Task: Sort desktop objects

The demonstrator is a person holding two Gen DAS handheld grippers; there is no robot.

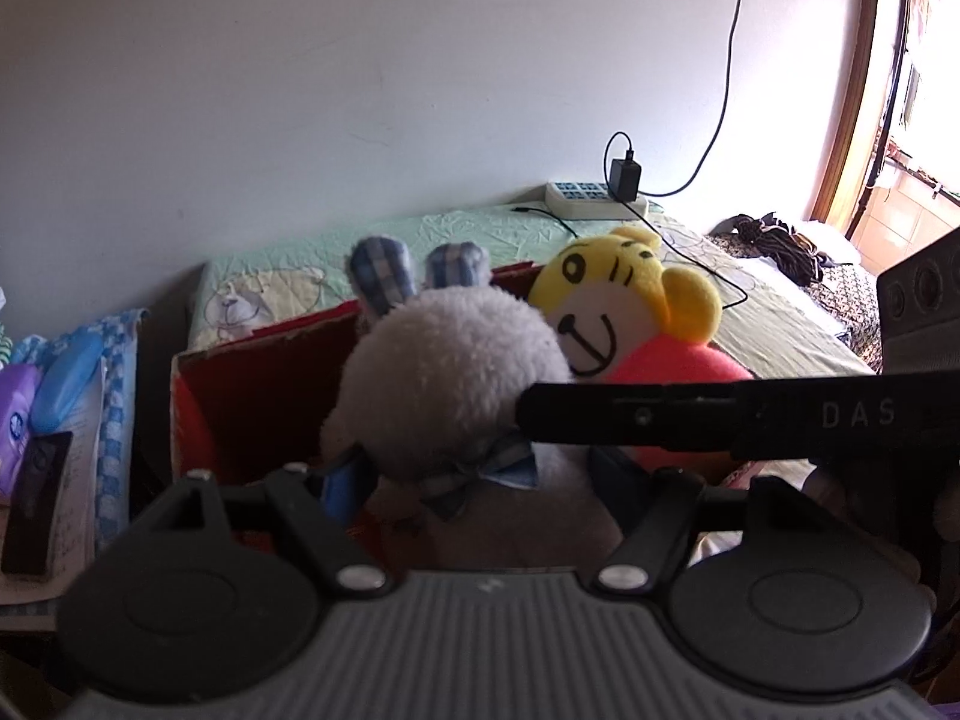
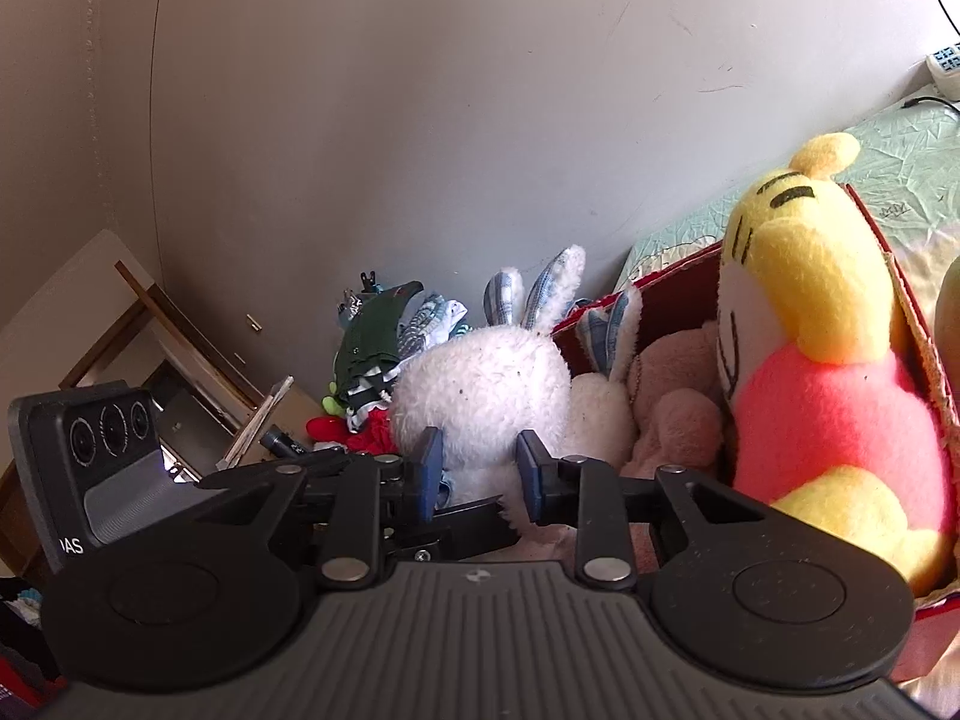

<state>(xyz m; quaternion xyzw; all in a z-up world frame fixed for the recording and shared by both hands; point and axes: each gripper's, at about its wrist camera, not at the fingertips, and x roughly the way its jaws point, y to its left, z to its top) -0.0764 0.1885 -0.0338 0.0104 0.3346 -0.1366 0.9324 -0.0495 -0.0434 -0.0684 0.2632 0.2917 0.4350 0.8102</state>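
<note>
white plush fills the middle of both views: a rabbit toy (image 1: 450,372) with blue checked ears and a bow, held over the open red cardboard box (image 1: 252,372) that stands on the bed (image 1: 780,324). the left hand-held gripper (image 1: 474,480) has its blue pads on either side of the rabbit's neck and looks clamped on it, though the body hides where they meet the plush. the right hand-held gripper (image 2: 478,468) comes in from the side, its pads (image 2: 429,456) pressed into the lower plush, so it too is closed on the toy. two grips make sense for a soft, floppy thing: one carries, the other steers it into the box.

the box is already crowded. a yellow tiger doll (image 2: 828,372) in a pink top takes the right half, a pink plush (image 2: 678,414) lies low beside it, and a second white rabbit (image 2: 606,372) sits between. the free room looks to be at the left, so the toy likely has to be pushed down there; the tiger's head and the box wall are what could catch it.

beyond the box lie a power strip (image 1: 594,199) with a charger and cable, and to the left a heap of clothes (image 2: 384,348).
</note>
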